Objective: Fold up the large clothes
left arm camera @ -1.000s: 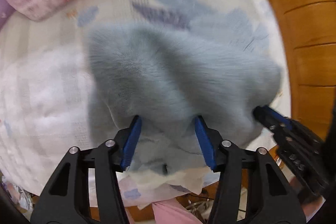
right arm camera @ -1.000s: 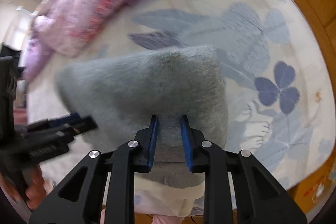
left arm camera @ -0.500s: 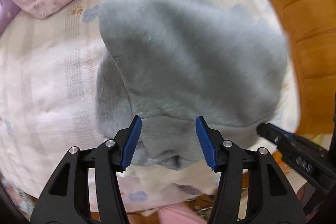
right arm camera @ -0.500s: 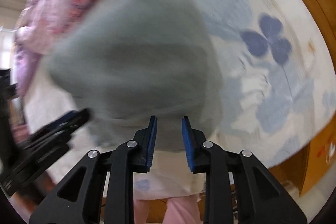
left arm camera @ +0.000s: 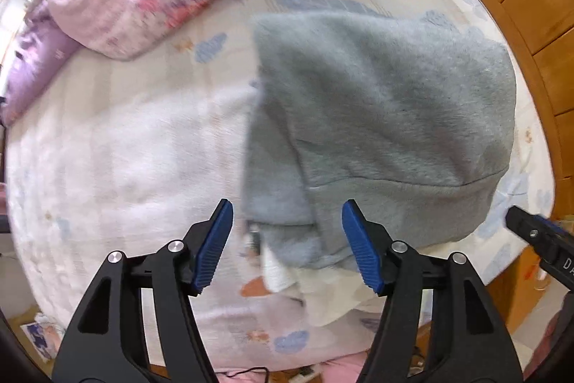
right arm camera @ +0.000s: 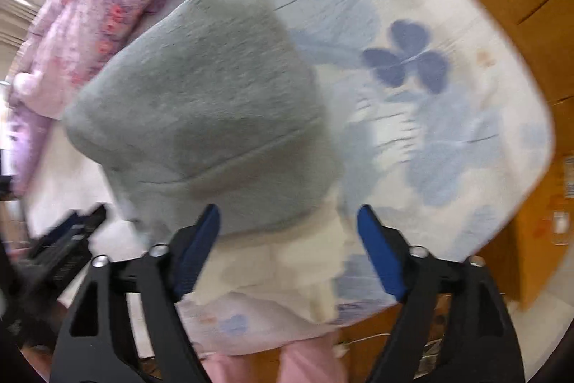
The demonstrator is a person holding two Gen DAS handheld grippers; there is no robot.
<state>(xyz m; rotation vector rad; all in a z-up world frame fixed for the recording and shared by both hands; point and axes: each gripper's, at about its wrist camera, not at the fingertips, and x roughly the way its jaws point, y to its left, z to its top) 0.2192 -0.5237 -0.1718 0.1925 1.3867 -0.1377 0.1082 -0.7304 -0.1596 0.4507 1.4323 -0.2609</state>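
Grey sweater (left arm camera: pixel 387 117) lies folded on the bed (left arm camera: pixel 118 146), long axis crosswise, just ahead of both claws; left claw (left arm camera: pixel 287 246) and right claw (right arm camera: pixel 287 250) are opening with nothing gripped, the left straddling its near corner, so nearer

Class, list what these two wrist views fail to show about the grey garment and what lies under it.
- Grey garment, left wrist view: underside and any sleeves folded out of sight.
- Cream cloth, right wrist view: mostly covered by the garment, blurred; kind unclear.
- Right gripper, left wrist view: cut off by the frame edge.
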